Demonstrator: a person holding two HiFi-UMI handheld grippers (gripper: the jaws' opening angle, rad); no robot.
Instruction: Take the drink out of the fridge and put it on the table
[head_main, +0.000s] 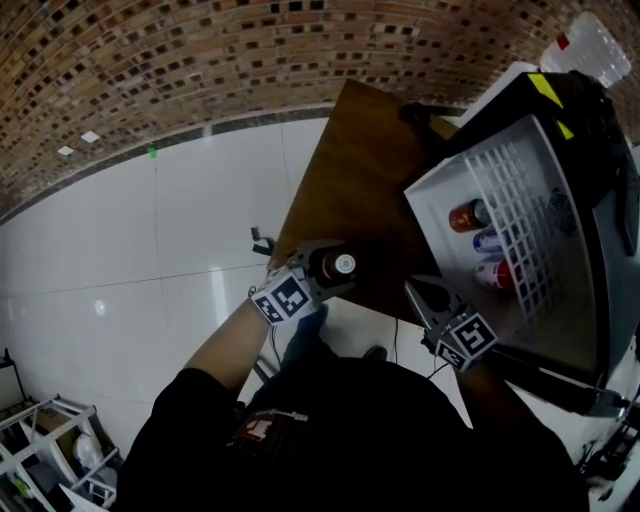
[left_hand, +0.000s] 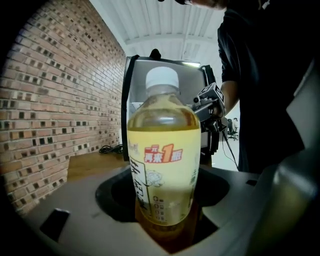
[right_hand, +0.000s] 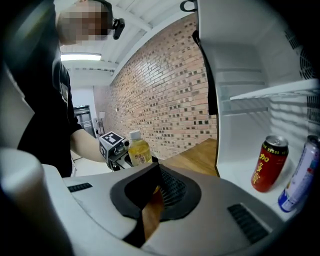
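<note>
A yellow tea bottle (left_hand: 164, 155) with a white cap stands upright between the jaws of my left gripper (left_hand: 167, 220), which is shut on its lower body. In the head view the bottle (head_main: 337, 265) and left gripper (head_main: 322, 268) are at the near edge of the brown table (head_main: 350, 170); whether its base touches the wood is hidden. My right gripper (head_main: 420, 292) hovers just in front of the open fridge (head_main: 440, 190), jaws together and holding nothing. The right gripper view shows those jaws (right_hand: 155, 192) closed, with the bottle (right_hand: 138, 149) beyond them.
On the fridge's white shelf stand a red can (right_hand: 270, 162) and a blue-and-white can (right_hand: 302, 175); the head view shows a third can (head_main: 500, 273) beside them. A brick wall (head_main: 150, 70) runs behind the table. White tiled floor (head_main: 130, 260) lies to the left.
</note>
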